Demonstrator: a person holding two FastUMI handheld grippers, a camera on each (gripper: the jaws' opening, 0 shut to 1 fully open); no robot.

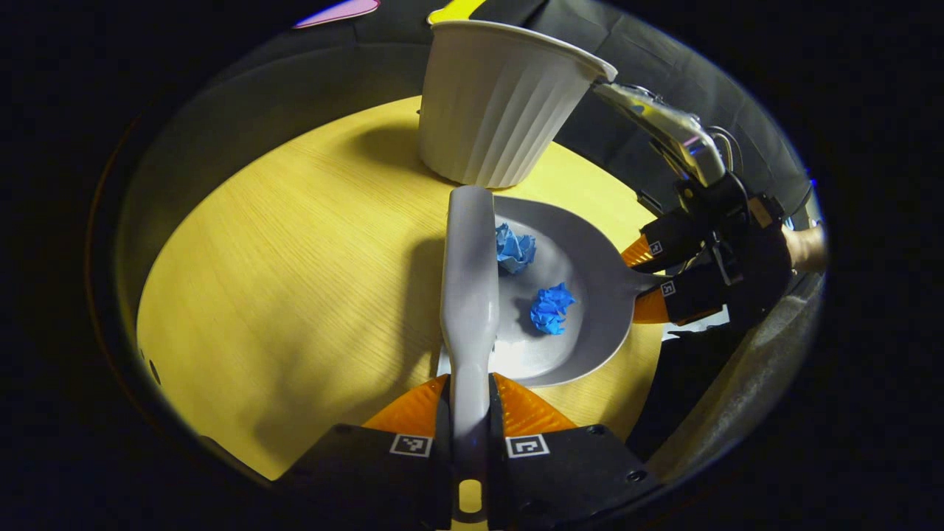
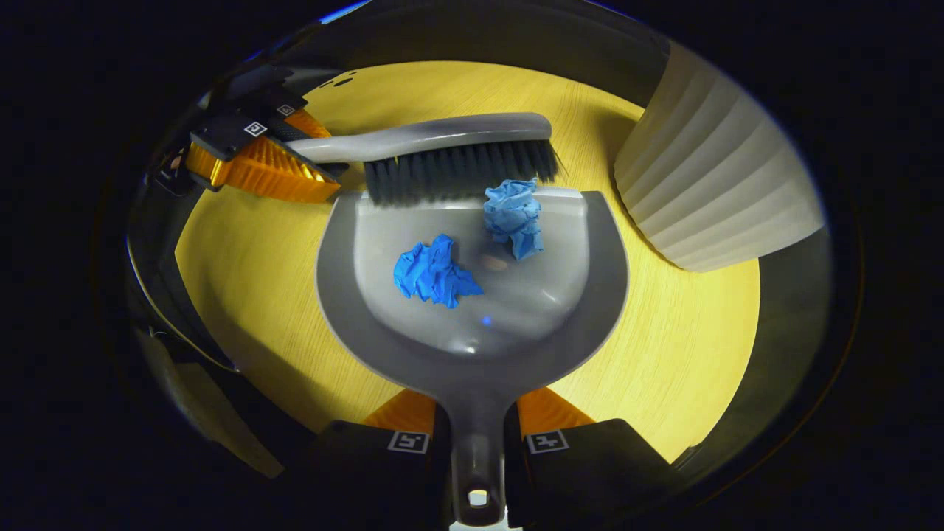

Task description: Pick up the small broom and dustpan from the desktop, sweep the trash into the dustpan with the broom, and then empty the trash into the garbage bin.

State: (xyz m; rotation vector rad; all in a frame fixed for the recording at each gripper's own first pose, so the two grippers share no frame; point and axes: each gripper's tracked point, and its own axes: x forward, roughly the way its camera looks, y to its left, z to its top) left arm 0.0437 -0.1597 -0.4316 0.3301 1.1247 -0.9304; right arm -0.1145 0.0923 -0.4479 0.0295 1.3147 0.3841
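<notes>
Gripping the broom (image 1: 469,280) by its smooth grey plastic handle, the left gripper (image 1: 470,413) sat at bottom centre of the left gripper view, both ribbed fingers pressed against the handle's narrow neck. Broom back ran up the middle of the frame, rounded and glossy, across the open mouth of the dustpan (image 1: 590,295).

Right gripper view: the right gripper (image 2: 476,435) at bottom centre, jaws closed on the dustpan's flat grey stem. Pan (image 2: 472,324) a shallow scoop, smooth plastic with a raised curved rim, lying on the table (image 2: 251,280). Whether its front lip touched the wood was hard to judge under the bristles.

Two wads of crumpled blue paper lay inside the pan. One wad (image 2: 434,273) sat left of centre; the other (image 2: 512,217) sat higher in the frame, just below the broom's dark, stiff bristles (image 2: 457,173). In the left gripper view they appeared as a lower wad (image 1: 551,308) and an upper wad (image 1: 514,249) just right of the broom.

Garbage bin (image 1: 494,110) stood at top centre of the left gripper view: off-white, fluted sides, tapering to the base, rolled rim, upright on the table just beyond the pan. In the right gripper view it showed at upper right (image 2: 715,192).

Table top round-edged in these views, pale yellow wood grain, matte.

Right gripper (image 1: 649,280) also showed at right of the left gripper view, with a hand (image 1: 804,247) behind it.
</notes>
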